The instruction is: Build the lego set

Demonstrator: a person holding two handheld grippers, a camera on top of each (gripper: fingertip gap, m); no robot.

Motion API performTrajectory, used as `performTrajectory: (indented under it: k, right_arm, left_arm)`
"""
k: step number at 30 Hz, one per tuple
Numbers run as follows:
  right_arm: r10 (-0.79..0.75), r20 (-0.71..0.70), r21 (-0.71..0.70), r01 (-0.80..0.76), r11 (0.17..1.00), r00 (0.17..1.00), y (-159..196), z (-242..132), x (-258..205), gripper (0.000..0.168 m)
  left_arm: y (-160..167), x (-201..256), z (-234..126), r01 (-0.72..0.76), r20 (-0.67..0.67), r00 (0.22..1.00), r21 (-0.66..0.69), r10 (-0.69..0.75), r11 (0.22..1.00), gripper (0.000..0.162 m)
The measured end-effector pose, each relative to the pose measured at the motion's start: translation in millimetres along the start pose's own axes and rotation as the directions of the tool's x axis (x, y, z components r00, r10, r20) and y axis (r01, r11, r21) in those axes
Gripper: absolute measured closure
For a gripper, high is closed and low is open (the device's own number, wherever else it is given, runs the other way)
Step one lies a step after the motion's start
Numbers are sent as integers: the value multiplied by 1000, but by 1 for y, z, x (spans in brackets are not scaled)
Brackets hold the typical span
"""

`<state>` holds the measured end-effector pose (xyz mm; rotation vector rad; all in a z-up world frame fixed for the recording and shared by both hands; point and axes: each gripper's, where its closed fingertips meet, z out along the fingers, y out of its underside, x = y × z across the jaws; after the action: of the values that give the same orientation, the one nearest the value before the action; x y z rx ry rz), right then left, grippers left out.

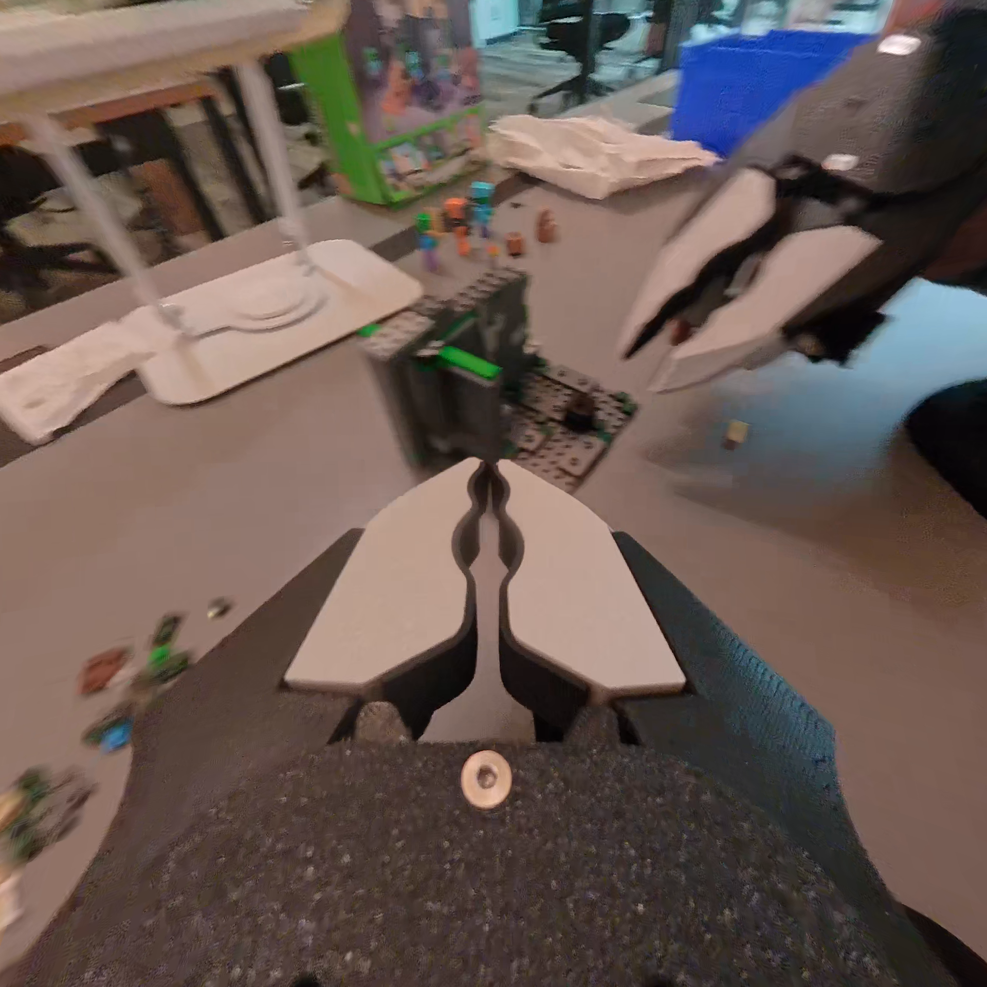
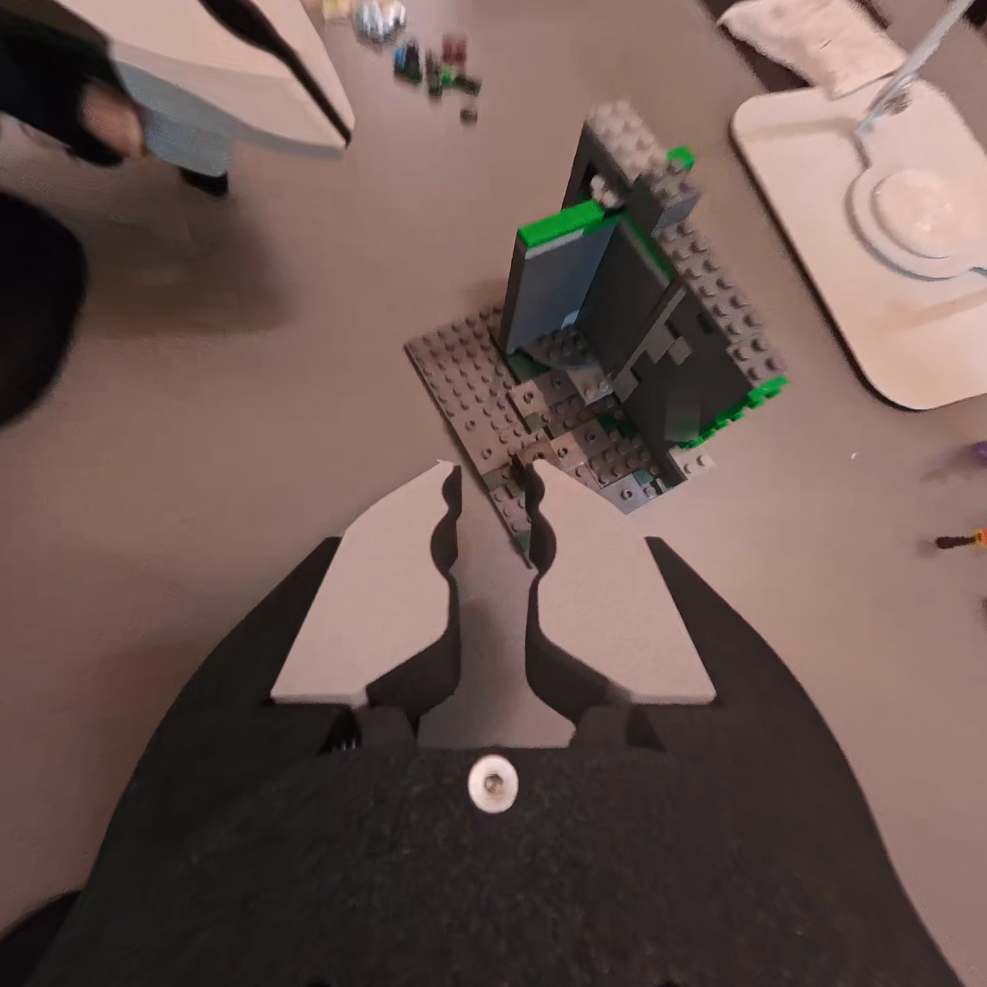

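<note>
A grey and green Lego build (image 1: 464, 374) stands on a studded grey baseplate (image 2: 459, 374) on the grey table; it shows from above in the right wrist view (image 2: 641, 320). My left gripper (image 1: 488, 469) is shut and empty, low, just short of the build's near corner. It also shows at the top left of the right wrist view (image 2: 347, 133). My right gripper (image 2: 496, 470) has its jaws apart over the baseplate's near edge. In the left wrist view it hovers to the right of the build (image 1: 643, 368). A small dark bit sits by its right fingertip; I cannot tell whether it is held.
Several minifigures (image 1: 454, 229) and a green set box (image 1: 406, 107) stand behind the build. Loose pieces (image 1: 133, 683) lie at the left and a tan piece (image 1: 736, 432) at the right. A white stand base (image 2: 854, 240), white cloth (image 1: 587, 149) and blue bin (image 1: 747, 80) border the area. The left gripper's tips are roughly 12 centimetres from the right gripper's. The tan piece (image 1: 736, 432) lies around 8 centimetres away from my right fingertips.
</note>
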<state>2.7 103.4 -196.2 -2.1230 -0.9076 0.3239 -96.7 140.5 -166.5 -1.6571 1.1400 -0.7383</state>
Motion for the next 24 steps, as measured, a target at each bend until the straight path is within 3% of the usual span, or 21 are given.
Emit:
performTrajectory:
  k: [6, 10, 13, 16, 21, 24]
  right_arm:
    - [196, 1, 265, -190, 945, 981, -17, -21, -11, 142]
    - [199, 15, 312, -193, 930, 980, -14, -22, -13, 144]
    - [192, 27, 314, -190, 930, 981, -12, -21, -12, 146]
    - [193, 41, 312, -196, 929, 980, -9, -19, -14, 148]
    - [185, 41, 305, -188, 934, 982, -5, -18, -16, 148]
    - [186, 43, 303, -190, 934, 982, -5, -18, -16, 149]
  left_arm:
    - [10, -97, -52, 93, 293, 954, -90, -63, 992, 156]
    - [32, -133, -75, 126, 316, 948, -273, -35, 954, 147]
    - [46, -144, -83, 12, 210, 972, -496, 106, 868, 148]
    - [64, -158, -86, -127, 52, 974, -680, 219, 722, 151]
    - [92, -174, -79, -280, -184, 957, -787, 224, 550, 153]
    - [103, -182, -73, -333, -266, 943, -799, 202, 500, 152]
